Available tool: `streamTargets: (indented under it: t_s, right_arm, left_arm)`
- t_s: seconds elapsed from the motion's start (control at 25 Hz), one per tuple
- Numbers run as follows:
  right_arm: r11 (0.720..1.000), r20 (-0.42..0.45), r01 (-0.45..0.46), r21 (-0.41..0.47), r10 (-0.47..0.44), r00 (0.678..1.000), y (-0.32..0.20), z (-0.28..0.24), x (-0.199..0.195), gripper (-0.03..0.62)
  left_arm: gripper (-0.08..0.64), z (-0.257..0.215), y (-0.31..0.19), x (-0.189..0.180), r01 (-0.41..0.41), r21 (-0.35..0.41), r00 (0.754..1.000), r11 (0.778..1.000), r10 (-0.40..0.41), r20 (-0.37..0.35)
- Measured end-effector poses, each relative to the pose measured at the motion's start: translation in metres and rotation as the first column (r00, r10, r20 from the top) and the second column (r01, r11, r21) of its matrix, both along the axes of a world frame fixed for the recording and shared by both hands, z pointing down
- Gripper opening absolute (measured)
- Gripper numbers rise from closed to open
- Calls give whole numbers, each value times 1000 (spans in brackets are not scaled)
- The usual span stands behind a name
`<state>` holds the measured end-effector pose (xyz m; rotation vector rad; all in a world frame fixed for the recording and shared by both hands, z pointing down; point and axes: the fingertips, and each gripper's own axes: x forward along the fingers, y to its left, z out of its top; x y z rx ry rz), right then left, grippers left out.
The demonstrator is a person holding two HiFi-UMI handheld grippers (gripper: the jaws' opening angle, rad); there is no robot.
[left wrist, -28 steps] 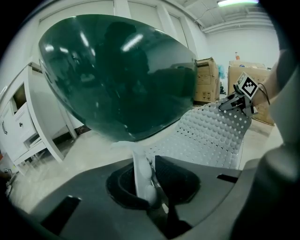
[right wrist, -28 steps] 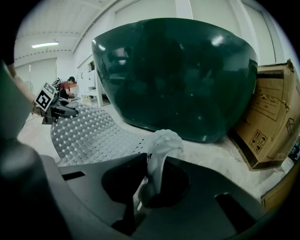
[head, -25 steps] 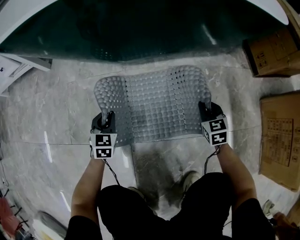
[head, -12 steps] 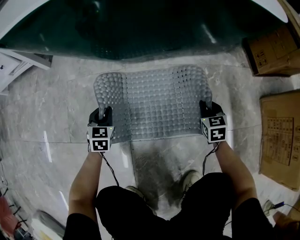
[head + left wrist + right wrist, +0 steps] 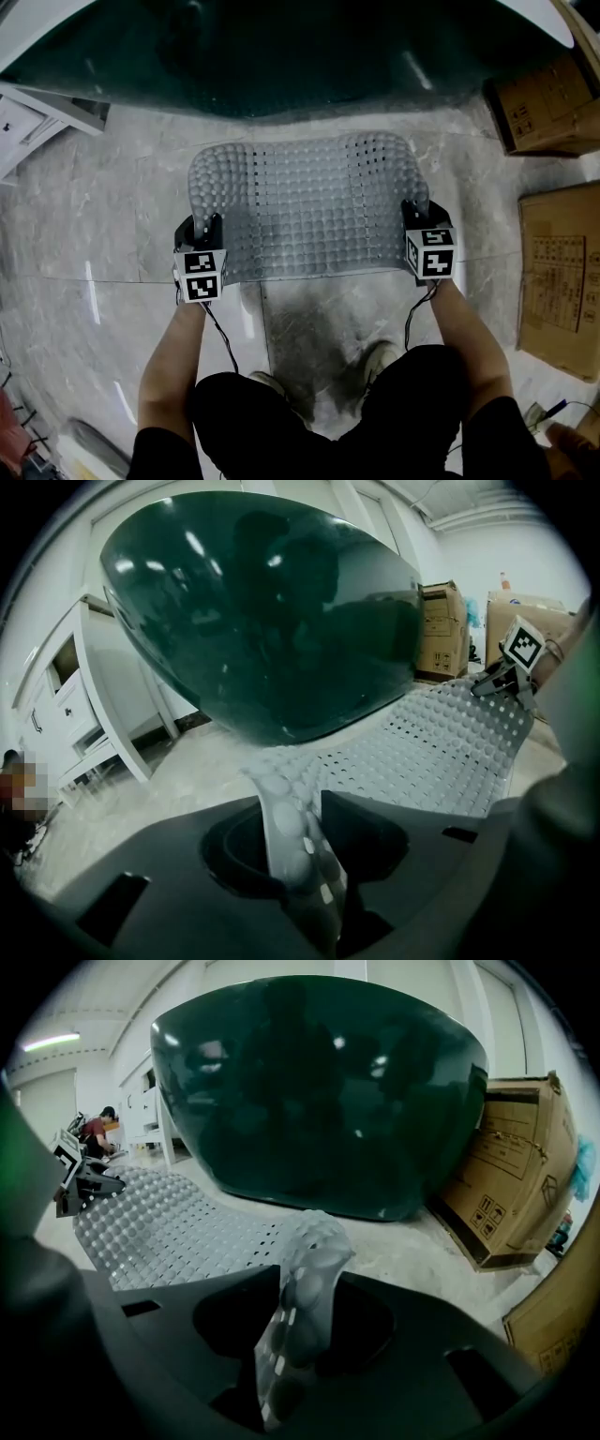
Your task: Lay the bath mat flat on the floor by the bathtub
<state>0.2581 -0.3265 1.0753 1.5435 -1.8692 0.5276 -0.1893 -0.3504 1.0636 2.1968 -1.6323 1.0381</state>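
Letting the bath mat point(image 5: 305, 211) settle flat on the floor point(image 5: 94, 225), bathtub point(image 5: 281, 56) at twelve o'clock, the left hand-held gripper point(image 5: 206, 226) and right hand-held gripper point(image 5: 413, 208) had just spread, mat edges loose between their jaws.

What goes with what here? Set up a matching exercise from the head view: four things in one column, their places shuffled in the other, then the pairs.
Things
1. bath mat
2. bathtub
3. cardboard boxes
4. white cabinet

Places in the head view
A. upper left edge
B. along the right edge
C. across the top
D. centre, spread out

Pairs: 1-D, 2-C, 3-B, 4-A
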Motion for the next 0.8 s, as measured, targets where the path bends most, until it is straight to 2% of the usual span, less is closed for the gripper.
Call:
streamTargets:
  t_s: [0.16, 0.28, 0.44, 0.6, 0.8]
  right_arm:
    - [997, -17, -76, 3, 76, 997, 1, -1, 15, 158]
    - [988, -32, -149, 35, 150, 988, 1, -6, 30, 167]
    - [975, -36, -198, 105, 203, 979, -3, -19, 40, 172]
    - [978, -7, -170, 119, 172, 985, -8, -23, 27, 147]
    - [988, 9, -92, 125, 91, 996, -11, -26, 7, 28]
  left_arm:
    - [188, 1, 2, -13, 64, 2, 998, 998, -64, 4]
    - [212, -5, 1, -25, 108, 39, 994, 993, -108, 9]
    - [210, -15, -1, -18, 65, 78, 998, 995, -67, 16]
    - [210, -21, -3, -3, 40, 99, 999, 994, -39, -19]
    - [207, -30, -5, 17, -6, 118, 999, 993, 12, -49]
